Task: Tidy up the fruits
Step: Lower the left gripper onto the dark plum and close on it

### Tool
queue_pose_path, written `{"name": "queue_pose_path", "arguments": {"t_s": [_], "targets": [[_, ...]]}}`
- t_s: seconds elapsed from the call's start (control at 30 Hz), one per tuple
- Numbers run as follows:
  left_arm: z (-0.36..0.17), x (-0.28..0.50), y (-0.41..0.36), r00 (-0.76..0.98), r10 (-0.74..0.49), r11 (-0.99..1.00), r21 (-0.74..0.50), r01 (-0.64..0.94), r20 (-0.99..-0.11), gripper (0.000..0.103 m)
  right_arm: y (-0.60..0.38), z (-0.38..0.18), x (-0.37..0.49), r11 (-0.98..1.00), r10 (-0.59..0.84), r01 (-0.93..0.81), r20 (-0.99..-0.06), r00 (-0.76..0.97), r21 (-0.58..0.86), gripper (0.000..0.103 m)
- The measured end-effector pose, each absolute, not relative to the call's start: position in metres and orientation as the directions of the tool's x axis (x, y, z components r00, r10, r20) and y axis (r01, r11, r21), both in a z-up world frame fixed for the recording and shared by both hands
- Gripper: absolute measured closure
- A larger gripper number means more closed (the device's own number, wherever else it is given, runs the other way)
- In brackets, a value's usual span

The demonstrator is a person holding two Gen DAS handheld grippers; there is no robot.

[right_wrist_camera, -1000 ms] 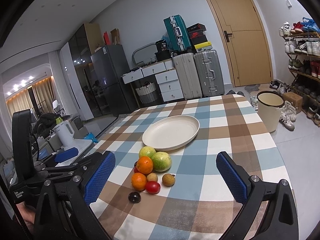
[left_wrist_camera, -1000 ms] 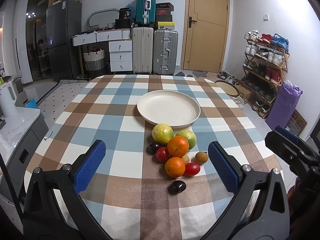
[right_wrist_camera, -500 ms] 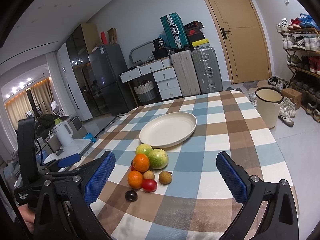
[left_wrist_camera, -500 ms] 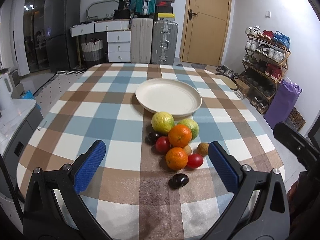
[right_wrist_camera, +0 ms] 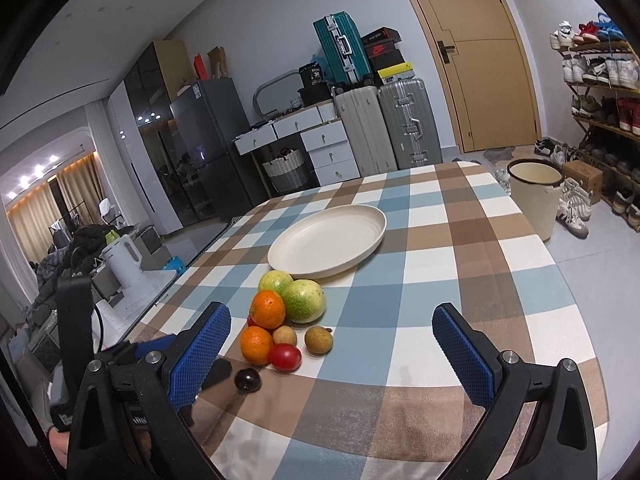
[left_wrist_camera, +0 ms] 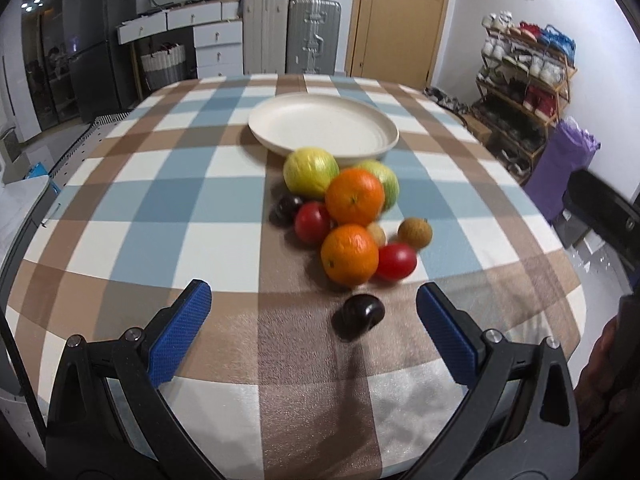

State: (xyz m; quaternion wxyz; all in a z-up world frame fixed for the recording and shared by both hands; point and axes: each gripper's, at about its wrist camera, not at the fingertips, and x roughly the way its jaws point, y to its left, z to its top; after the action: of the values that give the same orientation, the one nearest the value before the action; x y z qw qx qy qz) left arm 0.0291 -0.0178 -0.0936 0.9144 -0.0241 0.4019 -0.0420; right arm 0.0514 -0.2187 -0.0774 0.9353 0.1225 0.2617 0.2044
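A heap of fruit lies on the checked tablecloth: two oranges (left_wrist_camera: 349, 254), two yellow-green round fruits (left_wrist_camera: 310, 171), red tomatoes (left_wrist_camera: 396, 261), small brown fruits (left_wrist_camera: 415, 233) and dark plums (left_wrist_camera: 359, 314). An empty cream plate (left_wrist_camera: 296, 128) sits just behind the heap. My left gripper (left_wrist_camera: 313, 304) is open low over the table, the nearest dark plum between its blue pads and a little ahead. My right gripper (right_wrist_camera: 331, 332) is open too, higher up, with the same fruit heap (right_wrist_camera: 288, 320) and plate (right_wrist_camera: 328, 240) ahead of its left pad.
The round table (right_wrist_camera: 460, 280) ends close on the right, with a cream bin (right_wrist_camera: 534, 196) and shoe racks (right_wrist_camera: 600, 120) beyond. Suitcases (right_wrist_camera: 380, 120), drawers and a fridge stand behind. The left gripper's body (right_wrist_camera: 72, 344) shows at the right wrist view's left edge. A purple bag (left_wrist_camera: 560, 176) stands right.
My left gripper has come down and forward toward the fruit, which now looks much larger, with the dark plum near its pads. My right gripper has drifted slightly closer. Both stayed open.
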Motion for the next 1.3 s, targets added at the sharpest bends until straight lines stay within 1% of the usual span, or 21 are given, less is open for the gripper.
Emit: {"name": "queue_pose_path", "arguments": {"t_s": [0.17,0.4,0.47,0.5,0.63,0.7,0.73,0.77,0.8,0.83,0.87,0.97,1.1,1.3], "targets": [[-0.107,0.039,-0.029,0.655,-0.079,0.996,-0.038,0.077,-0.751,0.001,-0.218,-0.082,0.054,0.887,0.448,-0.328,-0.442,0.777,0.324,0.000],[-0.120,0.044,-0.037,0.626,-0.083,0.995,-0.026,0.099,-0.776,0.002,-0.219,-0.089,0.057,0.886,0.450,-0.320,-0.456,0.768,0.336,0.000],[-0.124,0.048,-0.037,0.615,-0.095,0.994,-0.037,0.107,-0.782,0.010,-0.219,-0.091,0.059,0.886,0.449,-0.315,-0.462,0.765,0.339,0.000],[-0.125,0.049,-0.036,0.612,-0.105,0.993,-0.046,0.111,-0.784,0.012,-0.220,-0.092,0.060,0.885,0.450,-0.314,-0.464,0.763,0.343,0.000],[-0.129,0.053,-0.035,0.601,-0.131,0.990,-0.068,0.127,-0.789,0.027,-0.222,-0.094,0.063,0.884,0.451,-0.311,-0.464,0.762,0.348,0.000],[-0.129,0.054,-0.033,0.606,-0.146,0.987,-0.076,0.140,-0.782,0.037,-0.222,-0.095,0.062,0.885,0.450,-0.311,-0.464,0.763,0.348,0.000],[-0.128,0.056,-0.032,0.607,-0.162,0.985,-0.088,0.150,-0.778,0.046,-0.222,-0.095,0.063,0.884,0.451,-0.310,-0.465,0.762,0.349,0.000],[-0.127,0.055,-0.031,0.604,-0.188,0.980,-0.111,0.164,-0.774,0.058,-0.222,-0.095,0.063,0.884,0.452,-0.311,-0.465,0.761,0.350,0.000],[-0.127,0.056,-0.029,0.597,-0.236,0.971,-0.153,0.186,-0.767,0.065,-0.222,-0.095,0.062,0.883,0.453,-0.311,-0.465,0.761,0.351,0.000],[-0.126,0.057,-0.029,0.585,-0.276,0.960,-0.189,0.207,-0.763,0.080,-0.222,-0.095,0.063,0.882,0.455,-0.312,-0.466,0.758,0.353,0.000],[-0.126,0.058,-0.029,0.579,-0.293,0.955,-0.203,0.216,-0.761,0.080,-0.223,-0.097,0.063,0.880,0.458,-0.314,-0.466,0.757,0.355,0.000],[-0.126,0.061,-0.031,0.583,-0.290,0.955,-0.193,0.224,-0.758,0.080,-0.223,-0.099,0.063,0.873,0.472,-0.323,-0.467,0.748,0.366,0.000],[-0.124,0.056,-0.026,0.580,-0.322,0.946,-0.235,0.222,-0.748,0.080,-0.220,-0.100,0.063,0.854,0.508,-0.351,-0.464,0.726,0.385,0.000],[-0.117,0.043,-0.018,0.591,-0.347,0.938,-0.260,0.231,-0.728,0.080,-0.207,-0.104,0.065,0.845,0.527,-0.366,-0.492,0.693,0.390,0.000]]}}
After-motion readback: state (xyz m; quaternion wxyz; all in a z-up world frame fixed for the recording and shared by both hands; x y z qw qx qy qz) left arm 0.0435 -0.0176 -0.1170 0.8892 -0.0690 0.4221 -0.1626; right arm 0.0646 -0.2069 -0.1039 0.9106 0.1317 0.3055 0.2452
